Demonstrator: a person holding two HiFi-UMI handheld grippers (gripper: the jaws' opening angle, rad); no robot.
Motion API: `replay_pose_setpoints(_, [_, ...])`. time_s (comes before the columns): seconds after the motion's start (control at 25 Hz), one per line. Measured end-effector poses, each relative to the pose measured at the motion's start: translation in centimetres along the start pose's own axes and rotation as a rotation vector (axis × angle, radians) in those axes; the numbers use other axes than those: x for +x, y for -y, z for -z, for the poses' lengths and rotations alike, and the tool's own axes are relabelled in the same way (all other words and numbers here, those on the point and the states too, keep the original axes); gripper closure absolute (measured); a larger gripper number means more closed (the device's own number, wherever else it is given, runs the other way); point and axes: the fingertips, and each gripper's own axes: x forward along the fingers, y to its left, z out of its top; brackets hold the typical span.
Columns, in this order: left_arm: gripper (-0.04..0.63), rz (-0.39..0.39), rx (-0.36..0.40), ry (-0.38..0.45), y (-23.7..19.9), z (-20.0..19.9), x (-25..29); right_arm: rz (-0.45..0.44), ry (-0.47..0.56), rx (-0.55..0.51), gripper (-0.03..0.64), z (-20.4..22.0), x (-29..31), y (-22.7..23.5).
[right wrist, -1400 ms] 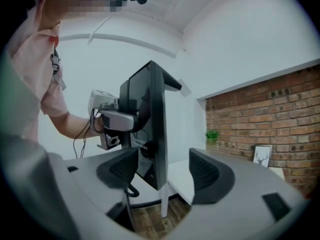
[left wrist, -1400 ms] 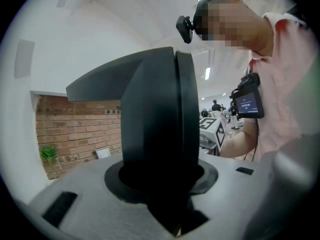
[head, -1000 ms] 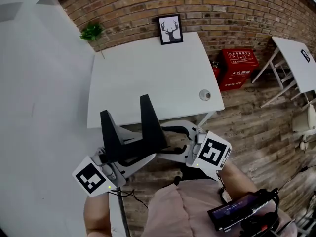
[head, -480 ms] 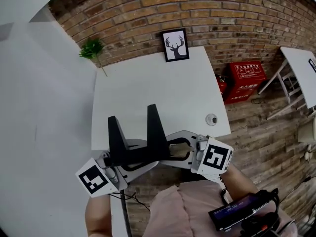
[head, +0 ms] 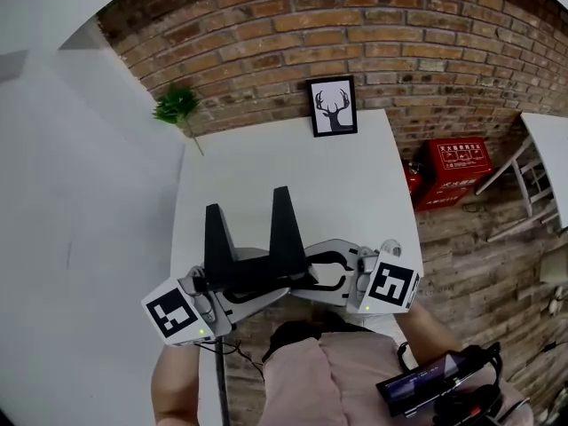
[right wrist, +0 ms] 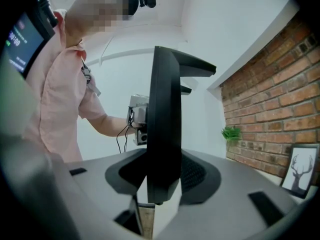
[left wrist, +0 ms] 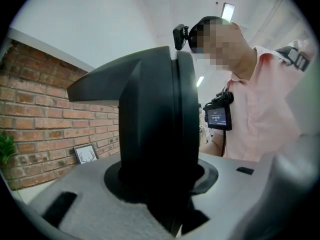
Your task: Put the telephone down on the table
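Observation:
The telephone [head: 256,272] is a dark piece with two upright black horns on a low base. It hangs between my two grippers over the near edge of the white table [head: 284,162]. My left gripper [head: 232,284] grips it from the left, its marker cube low at the left. My right gripper [head: 311,270] reaches in from the right; its pale jaws have just been closing and now hold the telephone between them. In the left gripper view one black horn [left wrist: 157,129] fills the middle, and in the right gripper view the other horn [right wrist: 162,129] does.
A framed deer picture [head: 333,106] leans on the brick wall at the table's back edge. A small green plant [head: 177,106] stands at the back left. A red box [head: 457,162] sits on the wooden floor to the right, beside another white table [head: 546,153].
Both grippers and the telephone have moved forward, from in front of the table to over its near edge. The right gripper's jaws have closed in on the telephone.

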Motion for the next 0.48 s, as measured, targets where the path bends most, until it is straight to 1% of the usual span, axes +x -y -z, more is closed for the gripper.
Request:
replay_pose_setpoints(0.24, [0.419,0.003,-0.049,0.009,-3.4,1.1,0.2,0.018,-0.001,0.074,0.446,1.4,1.0,2.7])
replay_pose_setpoints(0.48, [0.397,0.022,-0.094,0.042,-8.0,2.0,-0.7,0.07,0.016,0.152,0.45,2.5,3.2,6.3])
